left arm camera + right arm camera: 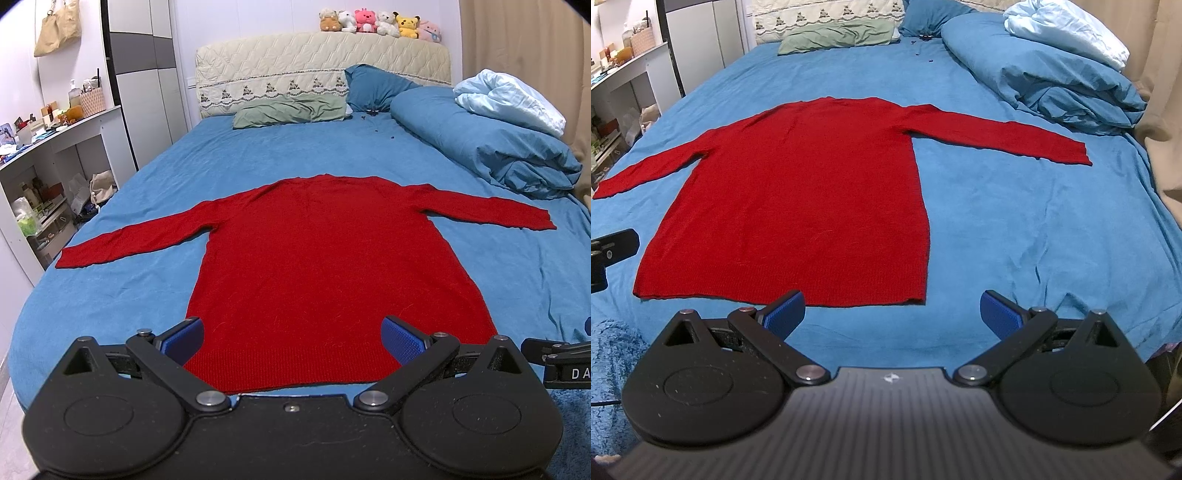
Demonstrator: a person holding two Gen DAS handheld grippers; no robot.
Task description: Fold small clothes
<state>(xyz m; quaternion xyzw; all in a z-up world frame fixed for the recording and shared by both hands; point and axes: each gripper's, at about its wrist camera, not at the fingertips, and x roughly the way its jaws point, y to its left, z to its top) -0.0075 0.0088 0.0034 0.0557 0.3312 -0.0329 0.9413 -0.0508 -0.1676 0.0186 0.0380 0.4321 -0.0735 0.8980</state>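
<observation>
A red long-sleeved sweater (325, 254) lies flat on the blue bed sheet (147, 288), both sleeves spread out to the sides and the hem toward me. It also shows in the right wrist view (798, 192). My left gripper (291, 338) is open and empty, hovering over the middle of the hem. My right gripper (892, 314) is open and empty, just in front of the hem's right corner, over bare sheet. The right gripper's edge shows at the far right of the left wrist view (557, 356).
A rolled blue duvet (491, 140) with a pale blue blanket (513, 99) lies at the back right. A green pillow (291, 110) and a blue pillow (373, 85) lie at the headboard. White shelves (48, 166) stand left of the bed.
</observation>
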